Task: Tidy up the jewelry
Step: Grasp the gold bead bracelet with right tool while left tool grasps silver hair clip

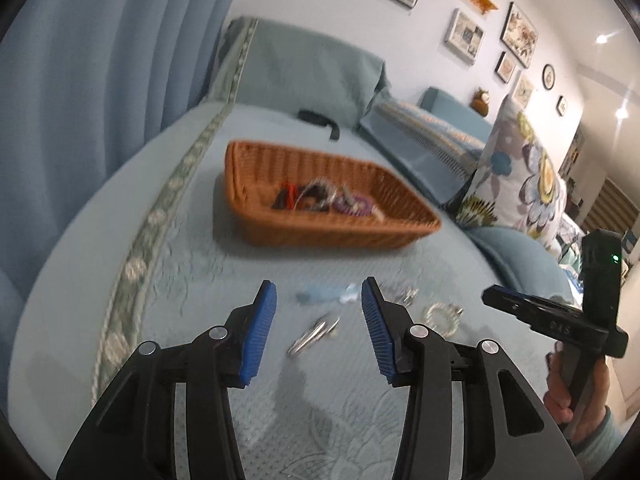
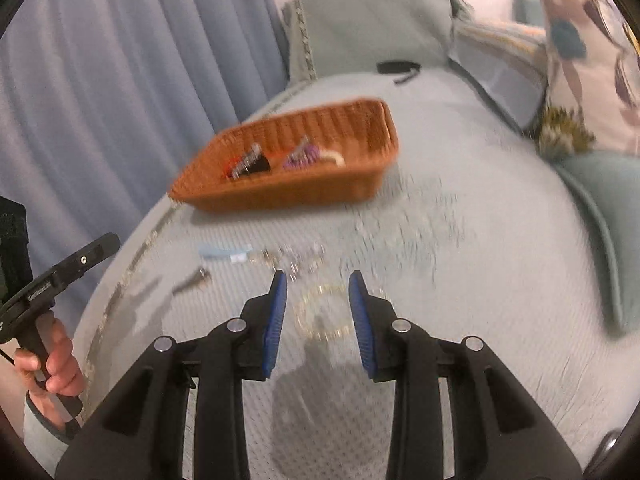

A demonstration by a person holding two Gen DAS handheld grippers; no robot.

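Left claw (image 1: 319, 300): blue ribbed pads parted, nothing between them. Directly ahead of the gap, on the bed cover (image 1: 180, 280), lie the silver hoop earrings (image 1: 314, 334), oval metal loops whose long axis runs from near-left to far-right. A pale blue piece (image 1: 320, 294) lies just beyond them.

Right claw (image 2: 318, 290): pads parted, empty. A thin gold beaded bracelet (image 2: 324, 312), circular and lying flat, sits on the cover in line with the gap; contact cannot be determined owing to blur.

Beyond both, well apart, stands a rectangular brown woven basket (image 1: 256, 160) containing mixed jewelry (image 1: 332, 200). The cover is quilted, pale blue-green fabric.
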